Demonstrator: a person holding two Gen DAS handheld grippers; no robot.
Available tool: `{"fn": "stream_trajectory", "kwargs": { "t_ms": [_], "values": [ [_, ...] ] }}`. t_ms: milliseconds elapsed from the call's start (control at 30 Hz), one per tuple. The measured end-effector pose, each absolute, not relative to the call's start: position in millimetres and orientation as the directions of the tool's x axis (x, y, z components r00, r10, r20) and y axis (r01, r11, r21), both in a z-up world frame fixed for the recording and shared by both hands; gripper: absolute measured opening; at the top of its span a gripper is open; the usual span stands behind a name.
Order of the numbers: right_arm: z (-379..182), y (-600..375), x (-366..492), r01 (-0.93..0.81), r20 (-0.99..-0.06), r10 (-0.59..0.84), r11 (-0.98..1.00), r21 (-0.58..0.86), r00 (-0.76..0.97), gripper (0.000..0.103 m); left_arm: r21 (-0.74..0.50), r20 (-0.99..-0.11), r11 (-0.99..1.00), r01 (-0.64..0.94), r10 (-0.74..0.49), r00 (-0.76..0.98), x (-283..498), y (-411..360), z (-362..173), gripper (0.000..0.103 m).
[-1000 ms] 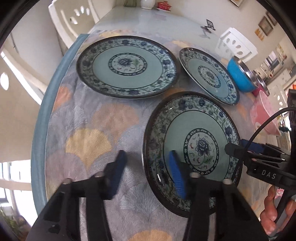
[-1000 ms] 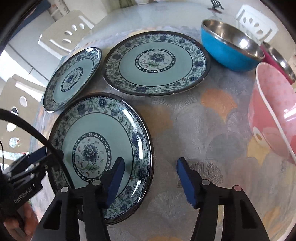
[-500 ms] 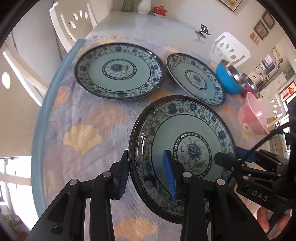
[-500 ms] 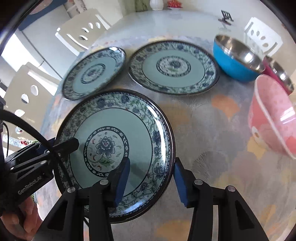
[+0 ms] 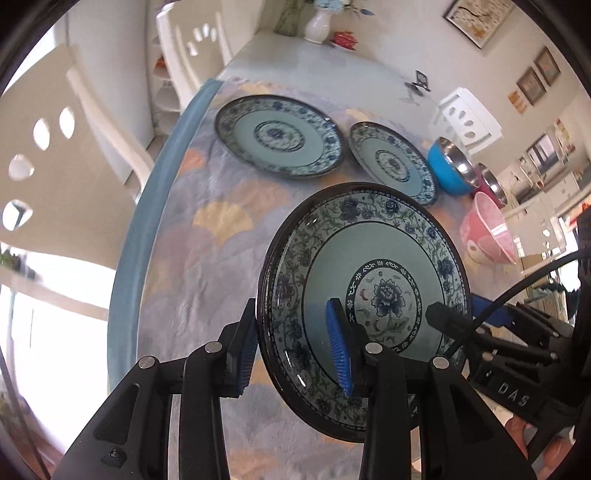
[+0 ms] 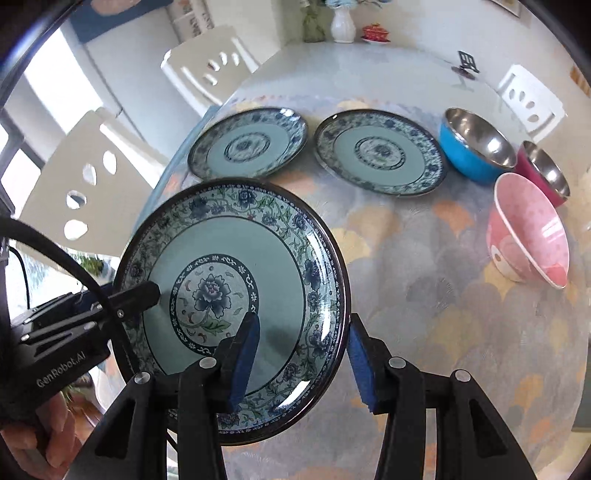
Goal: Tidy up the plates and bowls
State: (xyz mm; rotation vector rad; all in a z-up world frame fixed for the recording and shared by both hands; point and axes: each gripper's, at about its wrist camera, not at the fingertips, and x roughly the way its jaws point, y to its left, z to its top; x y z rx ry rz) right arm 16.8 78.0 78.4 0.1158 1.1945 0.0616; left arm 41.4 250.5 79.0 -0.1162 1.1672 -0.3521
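Observation:
A large blue floral plate (image 5: pixel 373 291) is lifted off the table, held by both grippers. My left gripper (image 5: pixel 295 347) is shut on its left rim, one pad under and one over it. My right gripper (image 6: pixel 301 363) is shut on its right rim (image 6: pixel 332 295). Each gripper shows in the other's view: the right one (image 5: pixel 480 325) and the left one (image 6: pixel 110 306). Two more floral plates lie on the table beyond: a far left one (image 5: pixel 280 136) (image 6: pixel 251 147) and a second one (image 5: pixel 395 162) (image 6: pixel 380 151).
A blue steel bowl (image 6: pixel 476 144), a dark red steel bowl (image 6: pixel 543 173) and a pink bowl (image 6: pixel 528 229) stand at the right. White chairs (image 6: pixel 88 184) ring the round table (image 5: pixel 147 206). A vase (image 6: pixel 341 18) stands at the far edge.
Both grippers closed on the near plate's rims and lifted it well off the table. The table and other dishes now look farther away.

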Motion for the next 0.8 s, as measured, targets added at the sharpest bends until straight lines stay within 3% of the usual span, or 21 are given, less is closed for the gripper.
{"fn": "stream_trajectory", "kwargs": {
  "t_ms": [633,800],
  "values": [
    [27,100,0,-0.003,-0.974,0.097,0.995,0.099,0.207,0.047,-0.247,-0.941,0.956,0.158,-0.275,0.197,26,260,27,0.032],
    [30,93,-5,0.013,-0.972,0.095,0.995,0.100,0.214,0.047,-0.204,-0.944,0.969,0.141,-0.233,0.235,23,267,33,0.034]
  ]
}}
